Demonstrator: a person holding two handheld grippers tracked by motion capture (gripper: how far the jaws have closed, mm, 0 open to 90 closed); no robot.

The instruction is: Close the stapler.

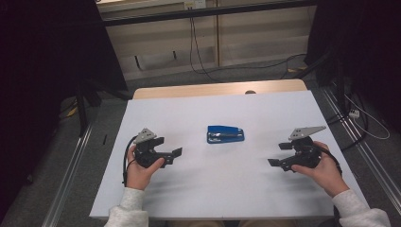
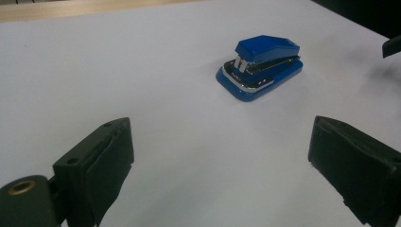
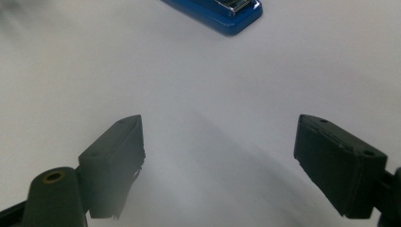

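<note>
The stapler [image 1: 225, 134] lies flat on the bench [image 1: 198, 189], between the two tongs and a little ahead of both, touched by neither. The left tongs [image 1: 170, 146] and the right tongs [image 1: 279, 154] both hover with jaws spread wide, holding nothing.

The step in hand looks like the reach for the stapler. From the left gripper view the stapler [image 2: 260, 67] sits ahead and to the right of the jaws, its short end turned toward them; from the right gripper view its base corner [image 3: 222, 13] shows ahead and slightly left. Whichever tongs go in would do best to straddle the long sides, low near the base, since the sloped top would likely let the jaws slip upward. Come in level, close gently, and keep the other tongs back.

Room is generous: bare bench lies all round the stapler, well apart from every edge. The nearest edges are behind each hand and to the outer side of each tongs, so moves inward and forward are the safe ones.
</note>
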